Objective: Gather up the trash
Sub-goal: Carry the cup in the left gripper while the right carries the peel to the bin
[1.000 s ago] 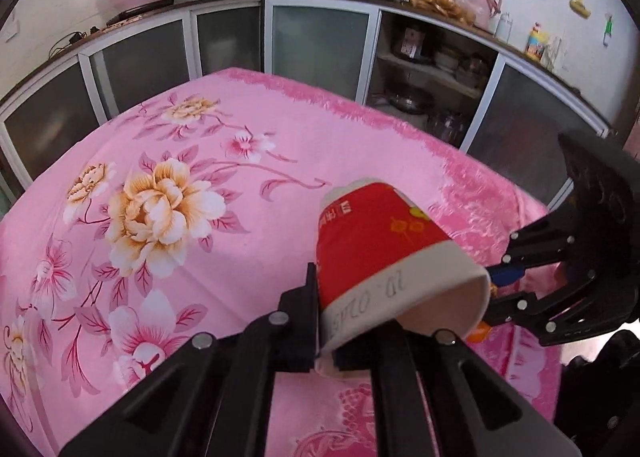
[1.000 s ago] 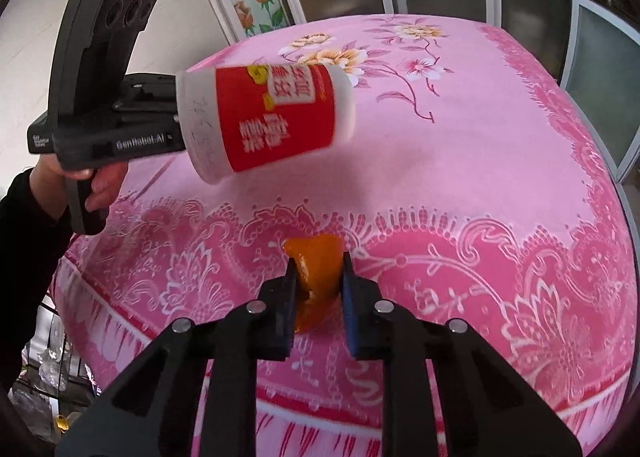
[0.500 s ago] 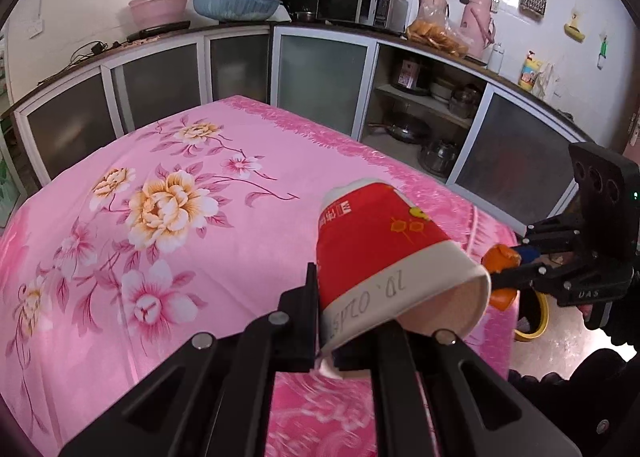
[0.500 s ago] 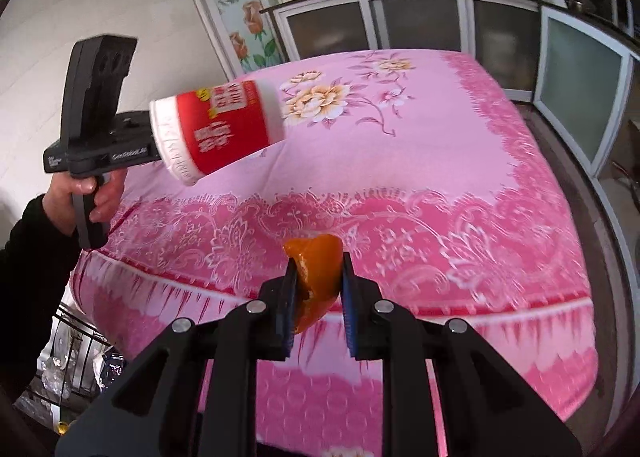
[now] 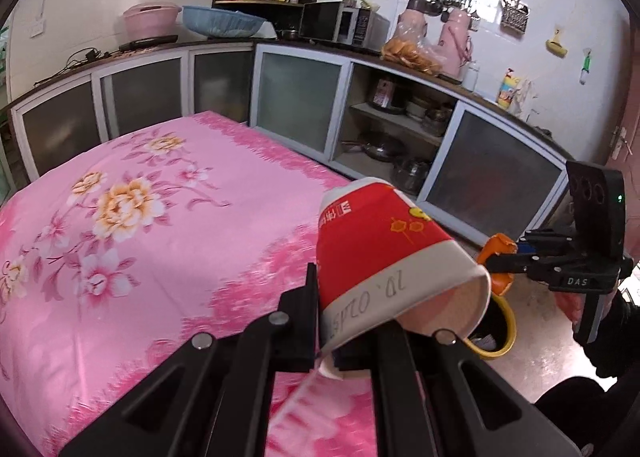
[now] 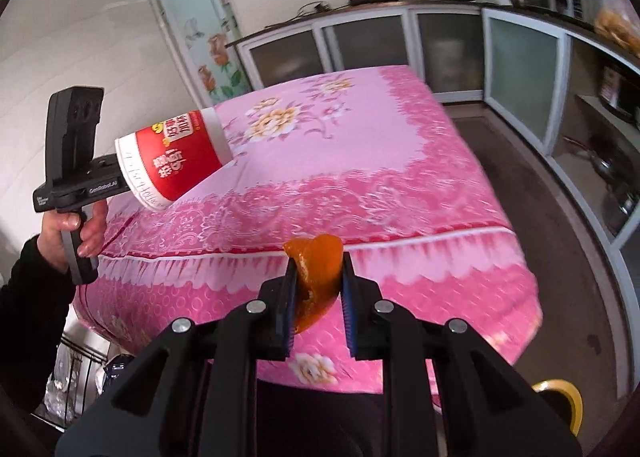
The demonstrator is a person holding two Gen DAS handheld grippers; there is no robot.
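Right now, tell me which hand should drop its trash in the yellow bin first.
Right, probably. In the left wrist view the right tool holds the orange peel almost over the yellow bin. The left tool holds the paper cup nearer the table's edge.

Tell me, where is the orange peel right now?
The orange peel is pinched in the right gripper, in the air off the edge of the pink tablecloth. In the left wrist view it hangs just above a yellow bin on the floor.
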